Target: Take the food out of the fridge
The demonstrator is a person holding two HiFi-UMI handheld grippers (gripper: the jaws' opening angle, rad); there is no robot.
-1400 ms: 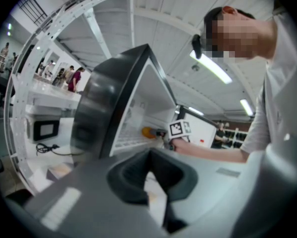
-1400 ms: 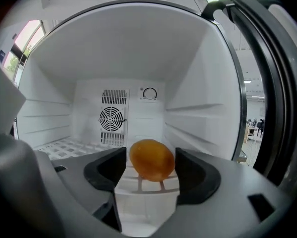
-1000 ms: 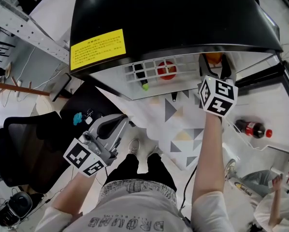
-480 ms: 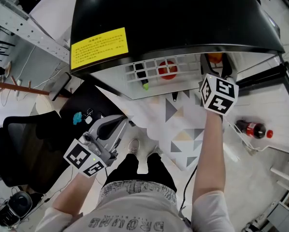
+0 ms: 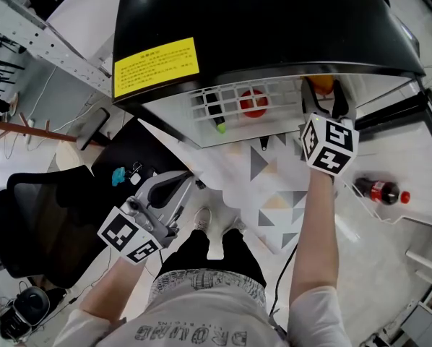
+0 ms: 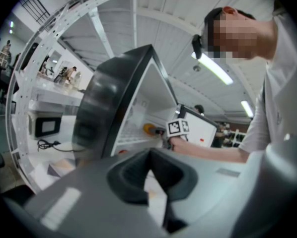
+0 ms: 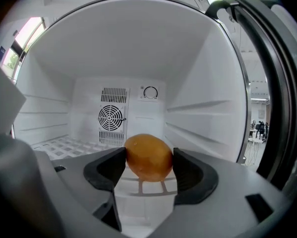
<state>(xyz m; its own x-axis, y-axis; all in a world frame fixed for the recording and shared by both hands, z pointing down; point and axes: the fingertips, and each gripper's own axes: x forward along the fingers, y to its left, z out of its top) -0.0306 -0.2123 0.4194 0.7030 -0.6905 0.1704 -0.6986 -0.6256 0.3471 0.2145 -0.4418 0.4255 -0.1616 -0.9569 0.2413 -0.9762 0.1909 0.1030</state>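
Note:
The black fridge (image 5: 259, 20) stands open below me. My right gripper (image 5: 321, 98) reaches onto its white wire shelf (image 5: 284, 96), and its jaws are shut on an orange round fruit (image 5: 319, 84). In the right gripper view the fruit (image 7: 148, 158) sits pressed between both pads (image 7: 109, 168), just above the shelf. Further left on the shelf lie a red fruit (image 5: 253, 103) and a small green item (image 5: 217, 128). My left gripper (image 5: 174, 188) hangs low by my left side, away from the fridge, shut and empty (image 6: 149, 155).
A cola bottle (image 5: 378, 191) lies in the open door's rack at the right. A black office chair (image 5: 28, 215) stands at the left, next to a metal rack (image 5: 42, 27). The floor mat (image 5: 274, 186) has a triangle pattern. My legs are below.
Almost nothing differs. The right gripper stays at the shelf around the orange fruit, and the left gripper hangs in the same place.

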